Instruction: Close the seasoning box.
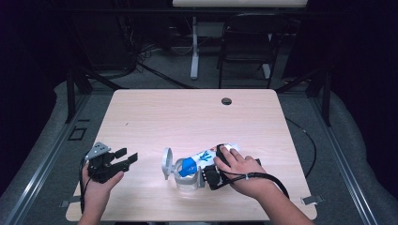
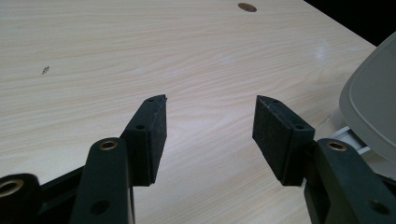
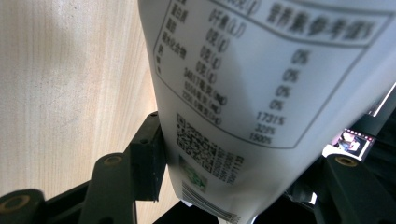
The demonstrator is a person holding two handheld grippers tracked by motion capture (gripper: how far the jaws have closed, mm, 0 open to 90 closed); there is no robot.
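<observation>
A white bottle [image 1: 210, 154] with a blue cap [image 1: 187, 166] lies tilted, cap end down, over a small clear container [image 1: 186, 182] whose grey lid [image 1: 167, 162] stands flipped open. My right gripper [image 1: 216, 165] is shut on the bottle; its printed label [image 3: 261, 70] sits between the black jaws of the right gripper [image 3: 224, 172]. My left gripper [image 1: 127, 155] rests near the table's left front edge, apart from the container. The left gripper [image 2: 210, 121] is open with bare wood between its pads, and the grey lid [image 2: 373, 102] shows at the right edge.
The wooden table [image 1: 187, 112] has a cable hole [image 1: 226, 101] at the back. A black cable [image 1: 277, 180] trails from the right gripper. Beyond the table stand a dark chair [image 1: 246, 42] and a white table leg [image 1: 194, 51].
</observation>
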